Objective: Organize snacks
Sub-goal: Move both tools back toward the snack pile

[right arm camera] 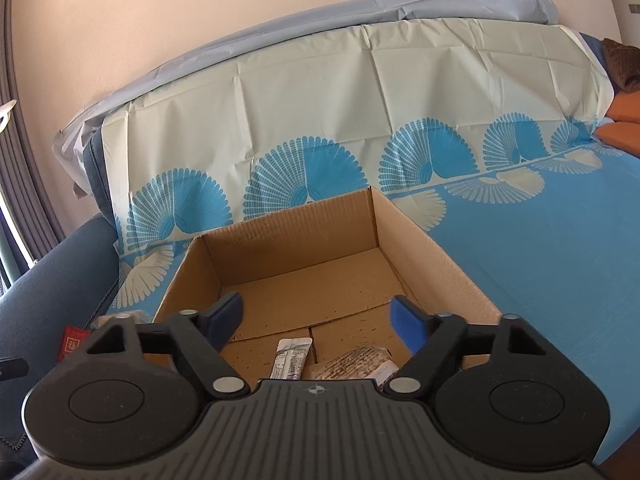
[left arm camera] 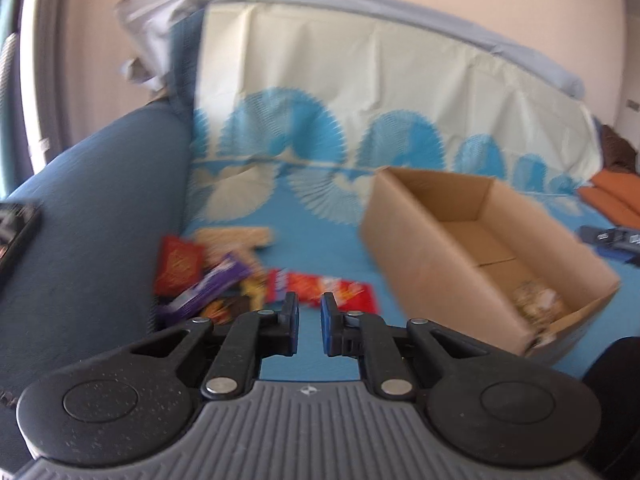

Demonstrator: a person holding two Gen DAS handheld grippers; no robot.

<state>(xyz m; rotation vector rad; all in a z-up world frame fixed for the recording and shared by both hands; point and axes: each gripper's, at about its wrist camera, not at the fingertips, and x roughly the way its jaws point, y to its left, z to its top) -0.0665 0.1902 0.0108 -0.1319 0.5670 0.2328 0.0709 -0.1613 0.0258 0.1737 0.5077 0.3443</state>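
Your left gripper (left arm camera: 310, 312) is nearly closed, holding nothing, near the snacks (left arm camera: 240, 280) at lower left. Your right gripper (right arm camera: 318, 320) gapes wide and empty over the box (right arm camera: 424, 248) at center frame.

A cream-and-blue fan-patterned sheet (right arm camera: 400, 92) covered the navy sofa (left arm camera: 92, 184); orange cushions (left arm camera: 616, 194) lay at the far end

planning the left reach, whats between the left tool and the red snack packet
Nothing: in the left wrist view the left tool sits just short of the red snack packet.
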